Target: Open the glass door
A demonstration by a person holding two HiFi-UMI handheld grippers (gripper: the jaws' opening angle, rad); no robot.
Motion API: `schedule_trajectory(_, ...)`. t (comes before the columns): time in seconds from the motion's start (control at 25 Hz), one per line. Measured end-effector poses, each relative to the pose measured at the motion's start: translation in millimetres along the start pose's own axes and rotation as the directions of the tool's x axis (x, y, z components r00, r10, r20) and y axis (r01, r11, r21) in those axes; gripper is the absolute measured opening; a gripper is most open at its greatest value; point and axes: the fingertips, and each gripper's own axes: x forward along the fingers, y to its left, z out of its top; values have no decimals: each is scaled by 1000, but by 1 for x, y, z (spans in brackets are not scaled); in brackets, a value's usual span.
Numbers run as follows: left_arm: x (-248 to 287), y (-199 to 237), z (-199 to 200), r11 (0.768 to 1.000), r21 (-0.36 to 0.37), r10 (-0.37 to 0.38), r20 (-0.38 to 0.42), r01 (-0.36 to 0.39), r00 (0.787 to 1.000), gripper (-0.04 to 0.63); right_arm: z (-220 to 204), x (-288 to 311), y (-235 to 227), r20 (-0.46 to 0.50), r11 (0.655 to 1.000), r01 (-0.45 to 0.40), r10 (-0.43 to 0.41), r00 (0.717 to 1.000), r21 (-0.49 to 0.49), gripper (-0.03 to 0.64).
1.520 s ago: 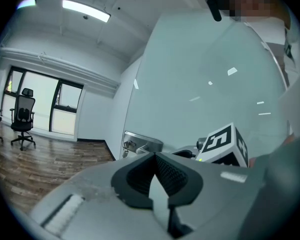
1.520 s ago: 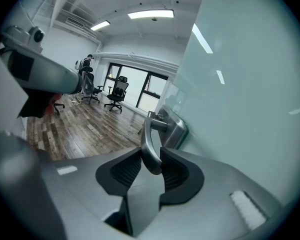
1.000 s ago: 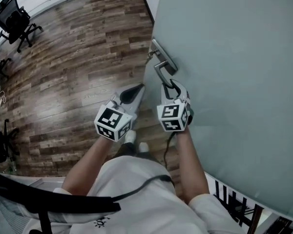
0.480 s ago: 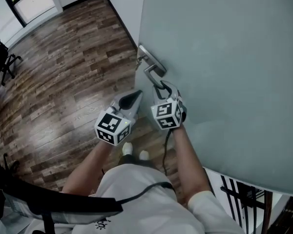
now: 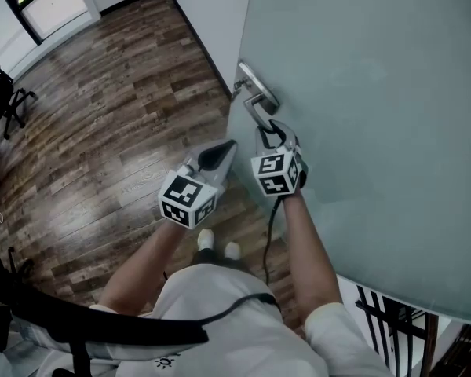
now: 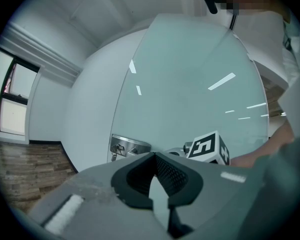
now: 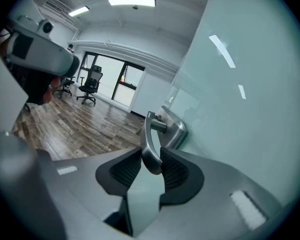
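Wood-plank floor (image 5: 102, 132); glass door (image 5: 377, 93), metal handle (image 5: 258, 110); office chair (image 7: 91, 87) by window (image 7: 112, 79).

Right hand-held gripper (image 5: 272, 135) meets the door handle (image 5: 257, 111) — left hand-held gripper (image 5: 222, 149) alongside.

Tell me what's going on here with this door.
A person stands at a frosted glass door with a gripper in each hand. The right gripper is closed on the lever of the metal door handle. The left gripper hangs beside it above the wooden floor, with its jaws together and nothing between them. These pictures do not show whether the door has begun to swing.
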Motion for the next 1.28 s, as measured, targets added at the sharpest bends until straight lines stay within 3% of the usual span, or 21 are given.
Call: schedule_trajectory(1.28,14,35,-14,999,-26,38,-27,-39,999,2,-24,32,-75,-50,994,95,-93,994,52,124)
